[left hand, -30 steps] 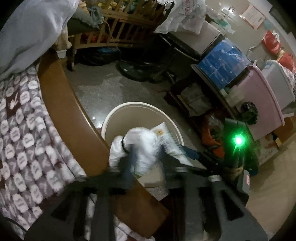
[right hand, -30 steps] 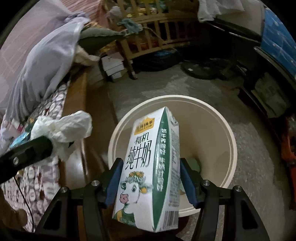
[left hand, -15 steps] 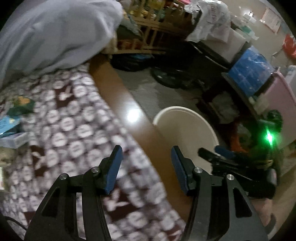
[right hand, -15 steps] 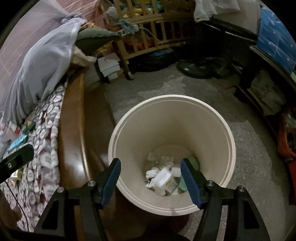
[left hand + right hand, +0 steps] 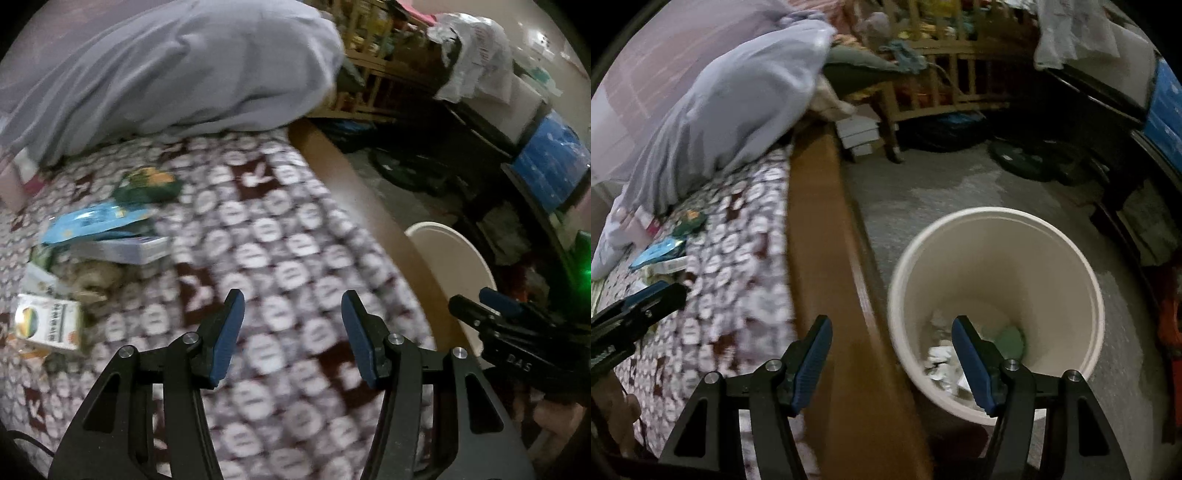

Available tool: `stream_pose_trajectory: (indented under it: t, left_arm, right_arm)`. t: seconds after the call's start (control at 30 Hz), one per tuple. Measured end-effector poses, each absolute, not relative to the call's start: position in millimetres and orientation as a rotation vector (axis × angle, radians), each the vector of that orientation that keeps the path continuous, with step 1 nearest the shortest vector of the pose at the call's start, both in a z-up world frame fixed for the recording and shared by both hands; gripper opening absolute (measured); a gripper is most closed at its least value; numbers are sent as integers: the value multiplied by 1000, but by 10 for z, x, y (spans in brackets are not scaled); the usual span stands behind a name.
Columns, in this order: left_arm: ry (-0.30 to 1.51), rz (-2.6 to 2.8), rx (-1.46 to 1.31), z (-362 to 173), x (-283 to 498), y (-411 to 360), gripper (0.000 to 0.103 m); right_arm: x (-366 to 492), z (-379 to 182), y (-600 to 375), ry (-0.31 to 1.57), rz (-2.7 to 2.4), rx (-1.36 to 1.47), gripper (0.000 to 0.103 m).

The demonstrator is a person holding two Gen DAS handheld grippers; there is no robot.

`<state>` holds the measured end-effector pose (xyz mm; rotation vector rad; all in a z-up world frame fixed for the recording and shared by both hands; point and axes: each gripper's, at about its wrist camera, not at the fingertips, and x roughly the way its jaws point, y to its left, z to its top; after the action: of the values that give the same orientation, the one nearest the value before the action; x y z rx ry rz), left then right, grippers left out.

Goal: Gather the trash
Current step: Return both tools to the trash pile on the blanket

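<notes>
**Two empty grippers, litter to the far left**

Several pieces of trash lie clustered on the patterned maroon-and-white bedspread (image 5: 280,236), all to the left of and beyond the left gripper (image 5: 291,332), whose jaws stand spread with nothing between them. Going left to right in the left wrist view, I count one small green-and-white drink carton (image 5: 50,326) nearest, one crumpled brownish wad (image 5: 92,277), one flat white box (image 5: 122,251) with its long axis running left-right, one light-blue foil wrapper (image 5: 96,221) on top of it, and one dark-green snack packet (image 5: 147,184) farthest. The count is uncertain, since blur hides small scraps.

Right of the wooden bed rail (image 5: 820,236) stands one cream round plastic bin (image 5: 1082,280) on the floor, holding paper scraps. The right gripper (image 5: 892,360), jaws likewise spread and empty, hangs over the bin's near-left rim. The left gripper is clearly nearer the litter, so the next reach likely falls to it.
</notes>
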<state>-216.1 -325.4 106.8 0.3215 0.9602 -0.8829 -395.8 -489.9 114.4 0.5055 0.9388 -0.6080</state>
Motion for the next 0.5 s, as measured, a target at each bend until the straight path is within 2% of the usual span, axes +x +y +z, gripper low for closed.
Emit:
stream_pose_trajectory:
  t: [0.5]
  left_arm:
    - [947, -661, 270, 1110, -1435, -2258, 53]
  right_arm:
    - [-3168, 1118, -4104, 999, -386, 392, 67]
